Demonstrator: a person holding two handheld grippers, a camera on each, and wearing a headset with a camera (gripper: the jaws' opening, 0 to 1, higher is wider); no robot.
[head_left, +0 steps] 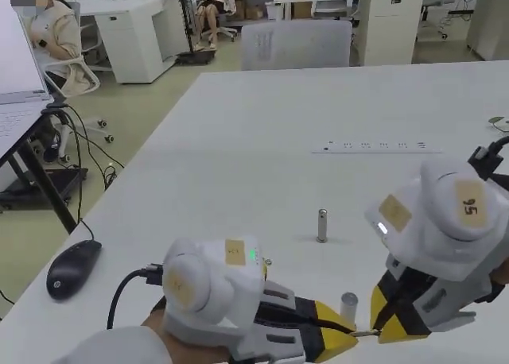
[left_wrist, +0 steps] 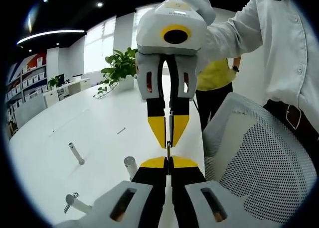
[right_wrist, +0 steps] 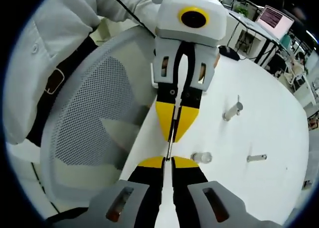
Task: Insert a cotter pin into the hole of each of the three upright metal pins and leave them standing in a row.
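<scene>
A thin cotter pin [head_left: 364, 332] bridges the yellow tips of both grippers, which meet nose to nose at the table's near edge. My left gripper [head_left: 347, 337] is shut on one end of it and my right gripper [head_left: 378, 329] on the other end. From the left gripper [left_wrist: 168, 161] the cotter pin [left_wrist: 169, 144] runs up into the facing jaws; the right gripper [right_wrist: 168, 161] shows the cotter pin [right_wrist: 171, 141] likewise. One upright metal pin [head_left: 348, 307] stands just behind the tips, another metal pin [head_left: 322, 225] farther back. A third metal pin [left_wrist: 75, 202] carries a cotter pin through its top.
A white power strip [head_left: 374, 148] lies across the far middle of the white table [head_left: 238, 157]. A black mouse [head_left: 73, 269] with its cable sits at the left edge. A mesh chair [right_wrist: 94, 123] stands close by the near edge. A grey chair back [head_left: 296, 44] is beyond the table.
</scene>
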